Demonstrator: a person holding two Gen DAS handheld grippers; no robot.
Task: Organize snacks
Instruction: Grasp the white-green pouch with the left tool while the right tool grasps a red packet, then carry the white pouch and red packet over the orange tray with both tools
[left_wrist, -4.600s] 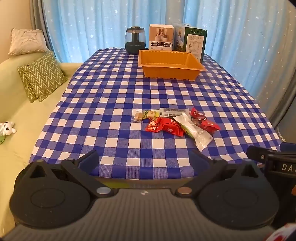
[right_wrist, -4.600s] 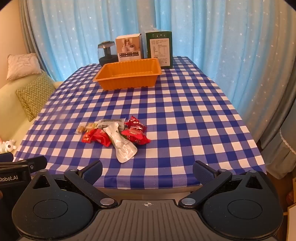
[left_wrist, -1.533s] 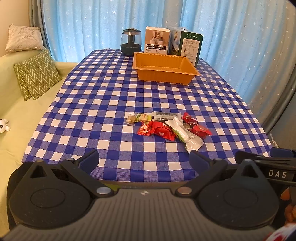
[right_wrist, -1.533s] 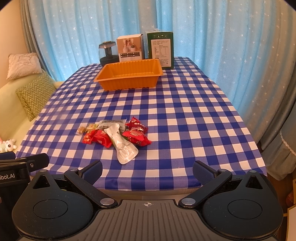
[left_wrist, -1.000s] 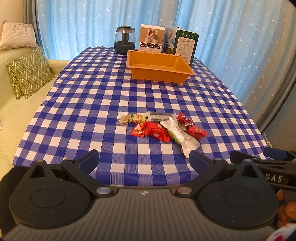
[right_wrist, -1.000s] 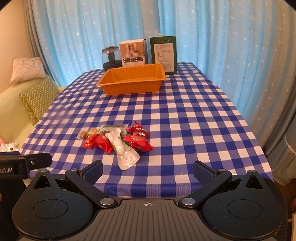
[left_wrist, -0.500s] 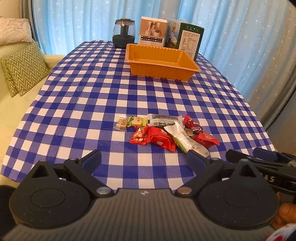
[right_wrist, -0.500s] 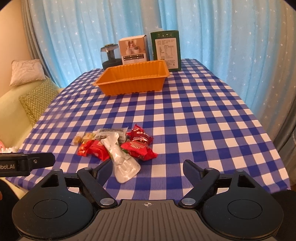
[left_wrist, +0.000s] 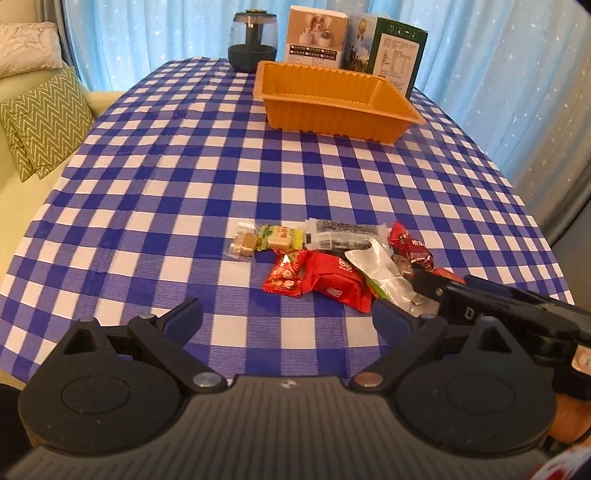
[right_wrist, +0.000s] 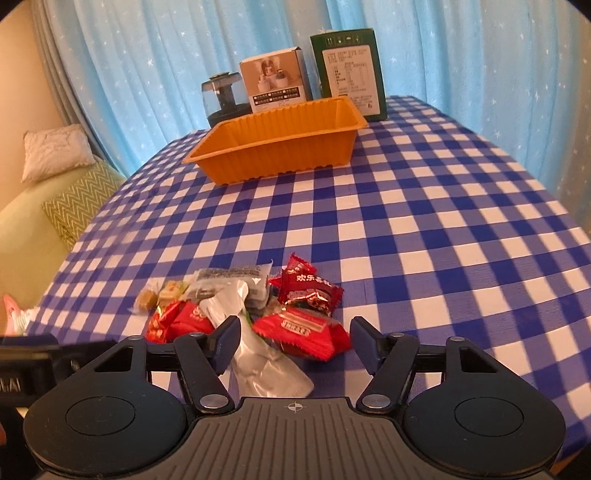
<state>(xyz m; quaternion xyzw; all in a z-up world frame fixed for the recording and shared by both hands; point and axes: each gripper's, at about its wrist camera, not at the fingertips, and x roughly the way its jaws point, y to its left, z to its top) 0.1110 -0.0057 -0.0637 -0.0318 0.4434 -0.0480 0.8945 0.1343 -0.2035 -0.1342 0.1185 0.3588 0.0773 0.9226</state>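
A pile of wrapped snacks lies near the front of the checked table: red packs (left_wrist: 328, 278) (right_wrist: 301, 326), a silver pouch (left_wrist: 384, 275) (right_wrist: 266, 365), a dark bar (left_wrist: 343, 232), a green-wrapped sweet (left_wrist: 280, 236) and a tan candy (left_wrist: 243, 243). An empty orange tray (left_wrist: 332, 101) (right_wrist: 280, 142) stands farther back. My left gripper (left_wrist: 286, 319) is open, just short of the pile. My right gripper (right_wrist: 295, 341) is open, its jaws on either side of a red pack (right_wrist: 301, 326) and over the silver pouch; it shows at the right of the left wrist view (left_wrist: 480, 299).
A dark jar (left_wrist: 253, 40), a white box (left_wrist: 317, 35) and a green box (left_wrist: 395, 51) stand behind the tray. A sofa with a green zigzag cushion (left_wrist: 40, 118) is at the left. Blue curtains hang behind and at the right.
Both grippers have moved forward over the table toward the snack pile. The right gripper has come lowest and closest, its jaws narrowing a little and now straddling the nearest red pack.
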